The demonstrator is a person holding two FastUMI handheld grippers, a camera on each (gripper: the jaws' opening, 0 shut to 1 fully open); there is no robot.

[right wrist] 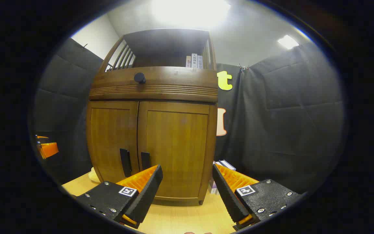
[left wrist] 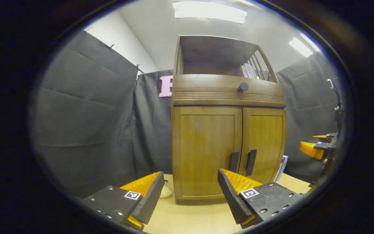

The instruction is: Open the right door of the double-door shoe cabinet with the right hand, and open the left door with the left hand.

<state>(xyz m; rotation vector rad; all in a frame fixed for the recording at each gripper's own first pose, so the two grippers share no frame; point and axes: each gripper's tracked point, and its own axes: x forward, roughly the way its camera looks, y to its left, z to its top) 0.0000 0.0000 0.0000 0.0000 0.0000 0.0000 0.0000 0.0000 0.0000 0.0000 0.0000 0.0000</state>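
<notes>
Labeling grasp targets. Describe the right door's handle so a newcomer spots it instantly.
Find the wooden shoe cabinet standing on the light tabletop, with two closed lower doors under a drawer. Two short dark vertical handles flank the centre seam, low down. The right door's handle is the one right of the seam, on the wider-looking door in the right gripper view.

The wooden shoe cabinet (left wrist: 227, 130) stands upright on the pale counter (left wrist: 193, 217), both doors shut. The left door (left wrist: 206, 149) and right door (left wrist: 264, 143) meet at the middle, each with a dark vertical handle low beside the seam: left handle (left wrist: 233, 161), right handle (left wrist: 251, 162).
</notes>
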